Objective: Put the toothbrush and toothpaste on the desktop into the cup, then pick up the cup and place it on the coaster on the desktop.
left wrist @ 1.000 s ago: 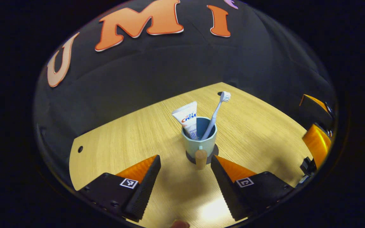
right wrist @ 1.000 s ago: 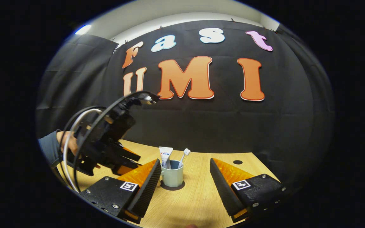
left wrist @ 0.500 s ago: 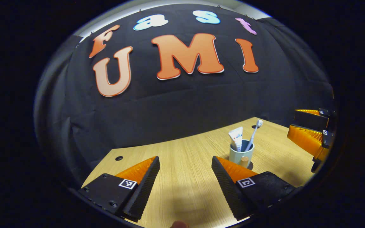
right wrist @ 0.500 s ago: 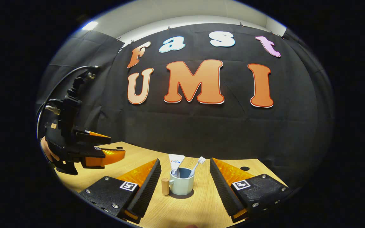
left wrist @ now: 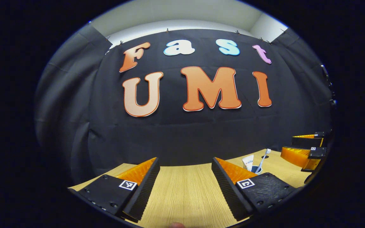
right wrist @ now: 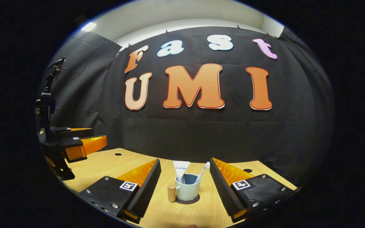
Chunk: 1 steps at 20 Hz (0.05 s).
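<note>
A pale green cup [right wrist: 188, 191] with a wooden handle [right wrist: 171, 193] stands on a dark round coaster [right wrist: 189, 200] on the wooden desktop [right wrist: 182, 212]. A white toothpaste tube [right wrist: 180, 168] and a toothbrush [right wrist: 202, 171] stick up out of it. My right gripper [right wrist: 185, 172] is open, the cup beyond and between its fingertips, apart from both. My left gripper [left wrist: 185, 172] is open over bare wood, well to the left of the cup; its own view catches the toothpaste [left wrist: 248, 162] and toothbrush [left wrist: 264, 156] behind its right finger. The left gripper [right wrist: 74, 142] also appears at the left of the right gripper view.
The desktop [left wrist: 185, 193] runs back to the black cloth wall. Small round holes sit in it near the back left [right wrist: 118, 154] and back right [right wrist: 247, 170]. The right gripper [left wrist: 304, 148] shows at the right edge of the left gripper view.
My left gripper has pulled back from the cup, lifted and swung left, so the cup slid to its view's right. The right gripper stayed open and drew back a little.
</note>
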Motion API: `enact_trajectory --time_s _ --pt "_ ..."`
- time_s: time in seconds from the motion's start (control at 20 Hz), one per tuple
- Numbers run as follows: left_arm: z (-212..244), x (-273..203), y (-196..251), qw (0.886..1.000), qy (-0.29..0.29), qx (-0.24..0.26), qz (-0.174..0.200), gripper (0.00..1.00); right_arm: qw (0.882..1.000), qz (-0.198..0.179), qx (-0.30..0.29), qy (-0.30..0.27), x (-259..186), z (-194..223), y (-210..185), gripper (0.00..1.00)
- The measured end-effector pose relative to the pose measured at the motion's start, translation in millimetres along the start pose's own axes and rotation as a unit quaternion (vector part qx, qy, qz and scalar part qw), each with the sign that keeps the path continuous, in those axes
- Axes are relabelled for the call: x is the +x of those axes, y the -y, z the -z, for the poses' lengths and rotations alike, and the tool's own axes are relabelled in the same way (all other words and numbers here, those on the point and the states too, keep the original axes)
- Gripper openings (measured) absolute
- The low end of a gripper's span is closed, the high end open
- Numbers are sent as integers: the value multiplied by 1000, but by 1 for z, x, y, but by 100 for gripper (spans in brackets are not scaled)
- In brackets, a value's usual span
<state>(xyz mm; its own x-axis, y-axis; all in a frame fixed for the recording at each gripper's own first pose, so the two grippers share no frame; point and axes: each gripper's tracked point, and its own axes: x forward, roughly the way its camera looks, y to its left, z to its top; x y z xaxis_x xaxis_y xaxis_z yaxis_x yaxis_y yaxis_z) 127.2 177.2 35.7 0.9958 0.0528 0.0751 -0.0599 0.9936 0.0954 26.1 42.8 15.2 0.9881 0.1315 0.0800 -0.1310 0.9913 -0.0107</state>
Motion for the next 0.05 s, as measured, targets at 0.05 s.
enact_trajectory --time_s 0.05 --pt "1 -2 0 1000 -1 -7 1 98 1000 -1 -1 0 0 0 -3 93"
